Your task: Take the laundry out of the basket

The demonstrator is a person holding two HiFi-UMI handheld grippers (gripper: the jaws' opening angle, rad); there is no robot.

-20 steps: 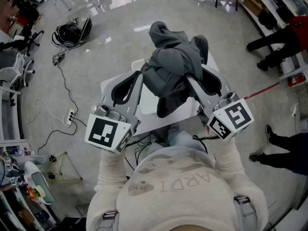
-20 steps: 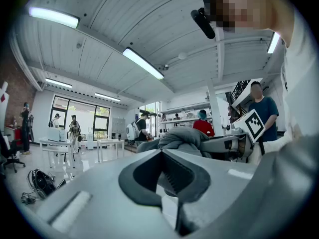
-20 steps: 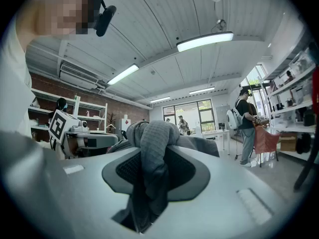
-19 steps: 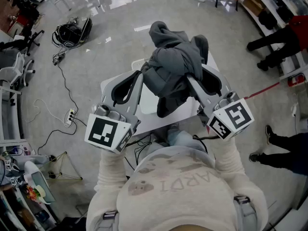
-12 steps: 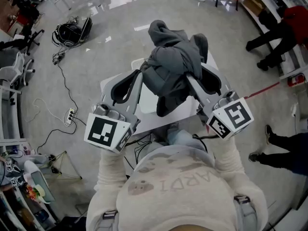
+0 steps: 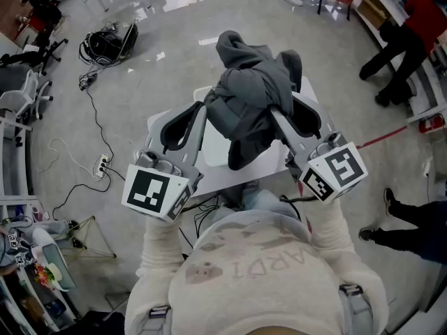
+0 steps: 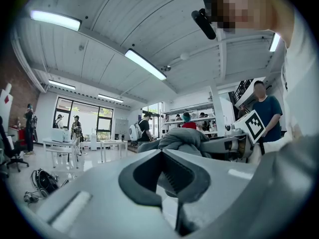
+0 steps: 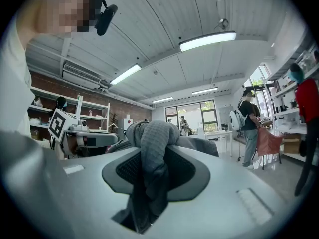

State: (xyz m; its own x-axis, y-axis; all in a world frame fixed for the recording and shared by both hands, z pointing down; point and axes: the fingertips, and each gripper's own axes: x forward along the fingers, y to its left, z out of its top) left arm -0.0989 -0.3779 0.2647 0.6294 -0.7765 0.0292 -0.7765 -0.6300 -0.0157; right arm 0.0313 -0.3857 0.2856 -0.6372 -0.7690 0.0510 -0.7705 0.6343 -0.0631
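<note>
A bunched grey hooded garment (image 6: 248, 100) hangs in the air between my two raised grippers, above a white table (image 6: 162, 123). The right gripper (image 6: 279, 117) is shut on it, and in the right gripper view a fold of the grey garment (image 8: 152, 153) runs down between the dark pads. The left gripper (image 6: 204, 110) meets the garment's left edge. In the left gripper view its jaws close to a point right where the grey garment (image 7: 174, 137) begins. I cannot make out a basket; the garment hides the table's middle.
A backpack (image 6: 108, 44) and cables (image 6: 94, 128) lie on the floor at the left, with a power strip (image 6: 103, 166). People stand at the right, one in red (image 6: 412, 26). Desks and shelves ring the room. The person's cream sweater (image 6: 258, 278) fills the bottom.
Both grippers and the garment hold the same pose. The person in red at the right has stepped along the shelves.
</note>
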